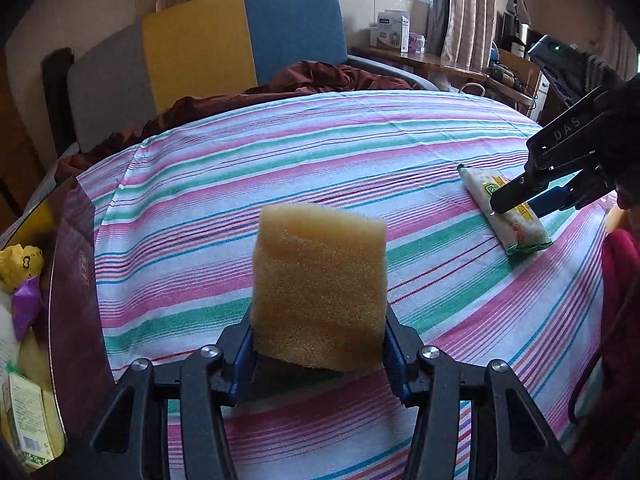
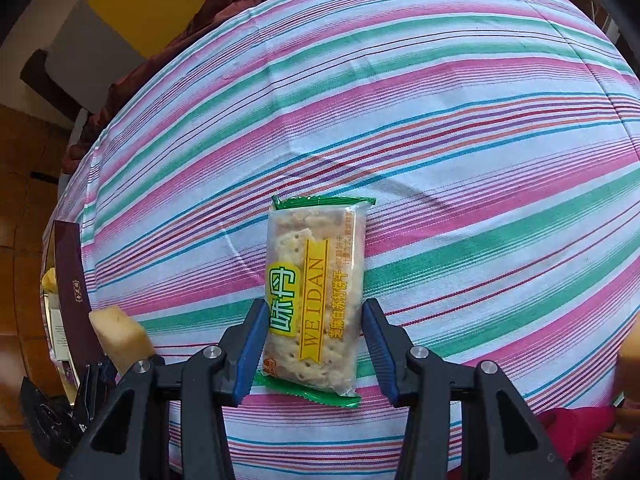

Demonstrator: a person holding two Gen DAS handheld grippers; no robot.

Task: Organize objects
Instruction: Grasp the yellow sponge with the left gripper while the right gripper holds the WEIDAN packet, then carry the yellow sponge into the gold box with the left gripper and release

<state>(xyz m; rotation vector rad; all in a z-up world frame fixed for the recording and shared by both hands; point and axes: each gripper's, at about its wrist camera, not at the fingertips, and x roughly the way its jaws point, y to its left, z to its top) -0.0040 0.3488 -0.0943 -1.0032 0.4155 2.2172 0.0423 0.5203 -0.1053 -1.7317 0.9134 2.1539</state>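
Note:
My left gripper (image 1: 318, 336) is shut on a yellow-brown sponge (image 1: 320, 284) and holds it above the striped tablecloth (image 1: 280, 168). The sponge also shows at the left edge of the right wrist view (image 2: 120, 336). A cracker packet with green ends (image 2: 316, 296) lies flat on the cloth. My right gripper (image 2: 316, 320) is open, its blue-padded fingers on either side of the packet's near half with small gaps. In the left wrist view the right gripper (image 1: 516, 204) sits low over the packet (image 1: 508, 216) at the right.
A dark maroon box (image 1: 76, 300) with snack packets inside stands at the table's left edge; it also shows in the right wrist view (image 2: 68, 288). A brown cloth (image 1: 280, 88) and a yellow-blue chair (image 1: 240, 40) are behind the table. A red cloth (image 2: 572, 428) lies at the near right.

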